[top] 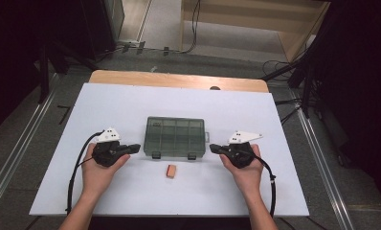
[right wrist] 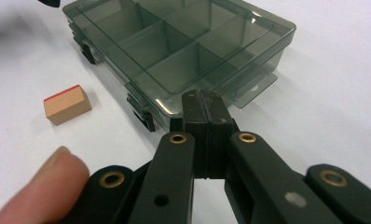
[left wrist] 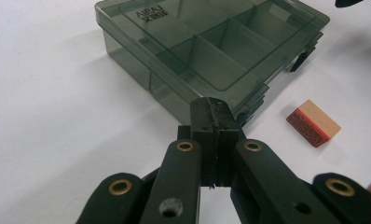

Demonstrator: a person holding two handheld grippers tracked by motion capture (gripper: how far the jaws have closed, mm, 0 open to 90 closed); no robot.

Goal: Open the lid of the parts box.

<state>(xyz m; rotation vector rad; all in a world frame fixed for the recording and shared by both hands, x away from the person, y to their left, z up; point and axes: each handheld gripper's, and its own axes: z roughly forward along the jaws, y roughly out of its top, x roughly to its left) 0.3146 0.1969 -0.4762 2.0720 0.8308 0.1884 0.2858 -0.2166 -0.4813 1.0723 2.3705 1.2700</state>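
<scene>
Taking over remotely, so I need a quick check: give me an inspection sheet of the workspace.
Surface: white table top, bare wood strip along the far edge.
Job's things: compartment box, lid closed, latches facing the person; wooden stamp block lying apart, in front of it.
Clutter: nothing seen.
Grippers: left tool and right tool both shut, empty, flanking the box.
Cables: one trails from each tool toward the near edge.
Surroundings: floor rails, loose floor cables, wooden furniture behind.

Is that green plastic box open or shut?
Shut: the box's clear lid lies flat over the dividers, and its front latches are down.
</scene>
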